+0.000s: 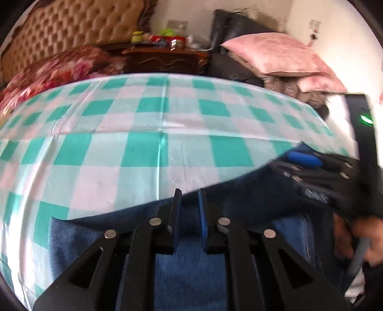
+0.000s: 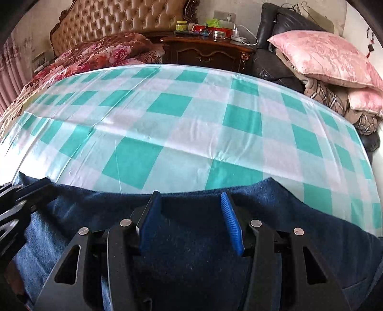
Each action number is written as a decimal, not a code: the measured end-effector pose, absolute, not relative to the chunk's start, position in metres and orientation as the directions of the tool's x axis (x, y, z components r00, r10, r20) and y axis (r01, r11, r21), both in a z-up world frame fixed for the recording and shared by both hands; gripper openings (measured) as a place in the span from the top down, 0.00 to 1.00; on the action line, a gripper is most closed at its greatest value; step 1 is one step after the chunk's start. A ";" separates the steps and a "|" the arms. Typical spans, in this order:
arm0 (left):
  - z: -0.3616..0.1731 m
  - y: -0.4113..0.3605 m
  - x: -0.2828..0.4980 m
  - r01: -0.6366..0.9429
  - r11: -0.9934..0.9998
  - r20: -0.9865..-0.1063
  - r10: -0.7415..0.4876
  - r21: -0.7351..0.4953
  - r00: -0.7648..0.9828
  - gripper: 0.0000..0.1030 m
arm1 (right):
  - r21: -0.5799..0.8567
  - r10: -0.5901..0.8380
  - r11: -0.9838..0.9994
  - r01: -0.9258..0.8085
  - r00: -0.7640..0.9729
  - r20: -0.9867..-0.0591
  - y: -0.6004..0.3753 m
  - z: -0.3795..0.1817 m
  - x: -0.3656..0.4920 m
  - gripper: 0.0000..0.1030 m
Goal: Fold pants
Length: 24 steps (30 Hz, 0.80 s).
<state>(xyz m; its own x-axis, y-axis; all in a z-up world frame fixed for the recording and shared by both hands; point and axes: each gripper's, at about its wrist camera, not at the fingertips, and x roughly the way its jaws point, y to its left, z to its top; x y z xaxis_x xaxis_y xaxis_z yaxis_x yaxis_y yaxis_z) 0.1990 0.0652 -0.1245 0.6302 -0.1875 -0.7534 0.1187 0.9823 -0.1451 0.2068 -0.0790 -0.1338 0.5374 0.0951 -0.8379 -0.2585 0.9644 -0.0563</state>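
Note:
Blue denim pants (image 1: 186, 258) lie on the green and white checked sheet (image 1: 143, 148), along its near edge. My left gripper (image 1: 189, 193) sits over the fabric's far edge with its jaws a narrow gap apart and denim showing between them. My right gripper (image 2: 190, 196) is open over the darker denim (image 2: 191, 239), with cloth lying between the blue pads (image 2: 231, 222). The right gripper also shows in the left wrist view (image 1: 318, 172), at the right, low over the pants. The left gripper shows at the left edge of the right wrist view (image 2: 16, 203).
A dark wooden nightstand (image 2: 205, 52) with small bottles stands beyond the bed. A tufted headboard (image 2: 115, 21) and a floral quilt (image 2: 95, 52) are at the far left. Pink pillows (image 2: 318, 57) and a plaid blanket (image 2: 328, 98) are piled on a dark chair at the right.

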 end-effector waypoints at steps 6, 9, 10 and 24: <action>-0.100 0.153 0.102 -0.097 0.973 -0.689 -0.076 -0.209 0.721 0.72 | 0.045 0.187 0.970 -0.237 0.622 -0.760 -0.086 -0.085 0.156 0.36; -0.115 0.190 0.049 -0.147 0.947 -0.698 -0.101 -0.287 0.709 0.72 | 0.038 0.219 0.953 -0.299 0.600 -0.770 -0.070 -0.089 0.121 0.36; -0.119 0.198 0.034 -0.154 0.939 -0.701 -0.114 -0.307 0.704 0.72 | 0.036 0.223 0.949 -0.312 0.588 -0.778 -0.064 -0.095 0.108 0.36; -0.143 0.201 -0.027 -0.144 0.929 -0.697 -0.147 -0.341 0.701 0.72 | -0.023 0.124 0.967 -0.252 0.552 -0.825 -0.053 -0.142 0.075 0.19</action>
